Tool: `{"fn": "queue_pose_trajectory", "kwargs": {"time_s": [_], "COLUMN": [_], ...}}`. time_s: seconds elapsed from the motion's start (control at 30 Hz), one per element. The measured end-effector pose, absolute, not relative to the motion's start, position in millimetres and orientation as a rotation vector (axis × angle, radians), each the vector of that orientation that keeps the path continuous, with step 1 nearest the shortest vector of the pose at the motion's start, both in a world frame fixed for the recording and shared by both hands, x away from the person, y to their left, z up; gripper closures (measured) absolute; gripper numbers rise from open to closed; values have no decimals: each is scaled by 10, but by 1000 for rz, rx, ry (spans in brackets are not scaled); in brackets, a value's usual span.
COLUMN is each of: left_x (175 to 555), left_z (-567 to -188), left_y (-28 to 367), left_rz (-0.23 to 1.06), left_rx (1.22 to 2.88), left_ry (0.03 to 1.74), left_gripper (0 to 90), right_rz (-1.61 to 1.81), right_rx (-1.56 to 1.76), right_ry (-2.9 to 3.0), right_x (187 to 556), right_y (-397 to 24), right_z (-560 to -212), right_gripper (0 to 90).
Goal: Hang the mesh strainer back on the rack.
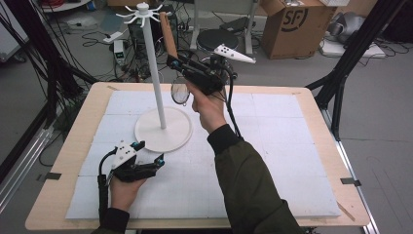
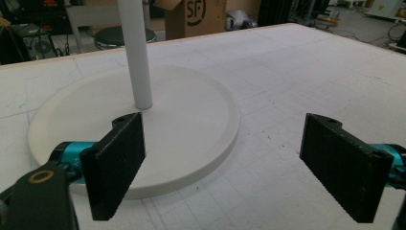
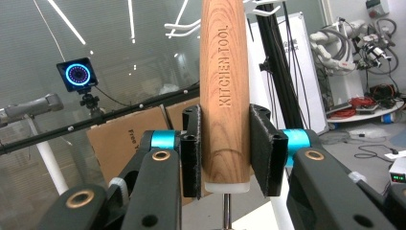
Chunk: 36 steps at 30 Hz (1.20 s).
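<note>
High view: the right gripper (image 1: pixel 171 59) lifts a wooden-handled strainer (image 1: pixel 169 34) beside the white hook stand (image 1: pixel 151 63), near its top hooks; the left gripper (image 1: pixel 146 157) rests low by the stand base (image 1: pixel 163 130).

Left gripper view: jaws spread wide, empty.

Right gripper view: jaws clamp the handle (image 3: pixel 225 96) (stamped KITCHEN TOOL). A nudge against the pole could tip the unbraced stand.

Camera arrangement: one fixed overhead view, two gripper-mounted views.

The high view looks forward and down on the whole table (image 1: pixel 311 122) from the person's side. The left gripper view sits low, close to the tabletop, facing the white stand (image 2: pixel 143 129), which the high view shares (image 1: pixel 163 127). The right gripper view tilts upward, very close on a wooden handle (image 3: pixel 225 91), toward the stand's hooks (image 3: pixel 184 24).
</note>
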State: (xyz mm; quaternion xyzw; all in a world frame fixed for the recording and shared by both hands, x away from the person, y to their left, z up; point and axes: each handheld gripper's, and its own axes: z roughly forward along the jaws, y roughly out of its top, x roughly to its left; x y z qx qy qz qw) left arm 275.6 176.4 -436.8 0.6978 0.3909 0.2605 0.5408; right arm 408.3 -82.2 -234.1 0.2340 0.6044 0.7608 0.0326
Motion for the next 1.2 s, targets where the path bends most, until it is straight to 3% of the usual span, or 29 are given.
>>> {"fn": "queue_pose_trajectory", "kwargs": {"time_s": [0.63,0.67,0.8,0.83,1.2], "left_x": [2750,2749,2749,2748,2727], "left_z": [-4368,-4367,-4367,-4367,-4351], "left_y": [1758,1757,1753,1752,1737], "left_rz": [616,617,623,623,628], "left_rx": [1658,1658,1658,1657,1658], "left_ry": [927,927,924,925,918], "left_gripper": [162,163,162,163,160], "right_rz": [2267,2257,2211,2180,2044], "right_rx": [779,783,868,902,934], "right_ry": [1900,1900,1883,1885,1899], "right_x": [4121,4122,4146,4140,3965], "right_y": [-709,-710,-756,-771,-1152], "right_z": [-2399,-2400,-2417,-2421,-2692], "right_gripper": [671,644,360,328,211]}}
